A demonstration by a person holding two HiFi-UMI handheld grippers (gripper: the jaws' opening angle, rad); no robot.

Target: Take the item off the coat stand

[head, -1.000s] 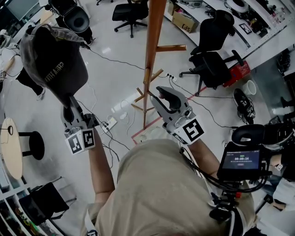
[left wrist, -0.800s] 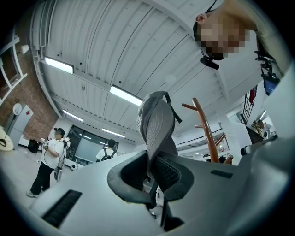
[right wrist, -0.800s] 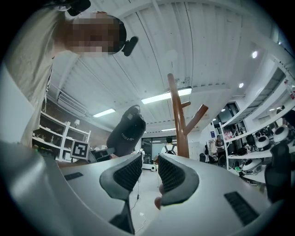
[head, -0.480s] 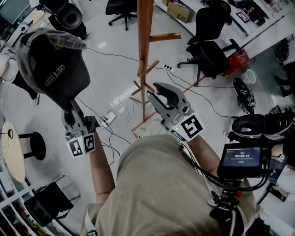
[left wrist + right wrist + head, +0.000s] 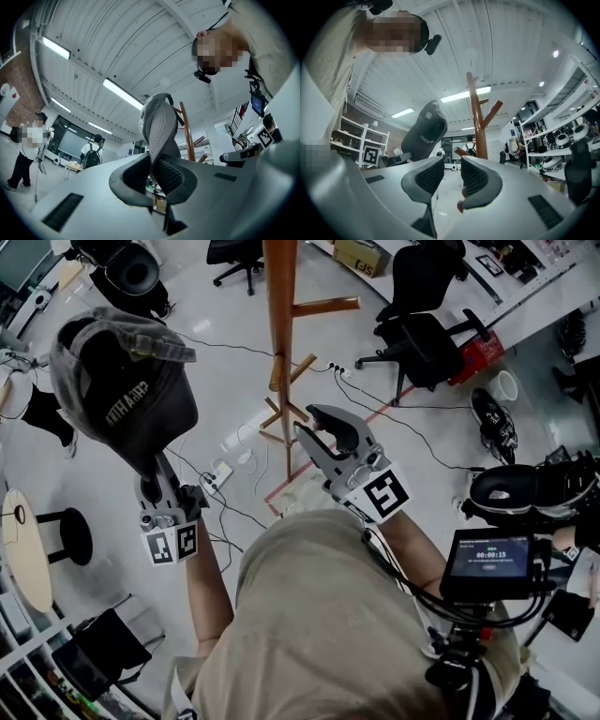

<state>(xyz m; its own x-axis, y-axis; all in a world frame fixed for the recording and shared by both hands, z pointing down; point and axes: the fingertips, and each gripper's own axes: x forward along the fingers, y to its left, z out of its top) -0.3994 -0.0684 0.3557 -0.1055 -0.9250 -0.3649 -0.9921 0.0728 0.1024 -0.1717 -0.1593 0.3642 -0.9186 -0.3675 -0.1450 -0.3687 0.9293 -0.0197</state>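
We keep the left gripper (image 5: 152,474) pinched on the cap (image 5: 122,390) brim and lower it, well clear of the coat stand (image 5: 278,334). The right gripper (image 5: 311,423) is spread and empty. Removal looks done.

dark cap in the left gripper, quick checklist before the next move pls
1. Left gripper shut on the dark fabric baseball cap: ok.
2. Cap apart from the brown wooden coat stand and its pegs: ok.
3. Right gripper open, nothing between its jaws: ok.
4. Spot to put the cap down: cannot tell.
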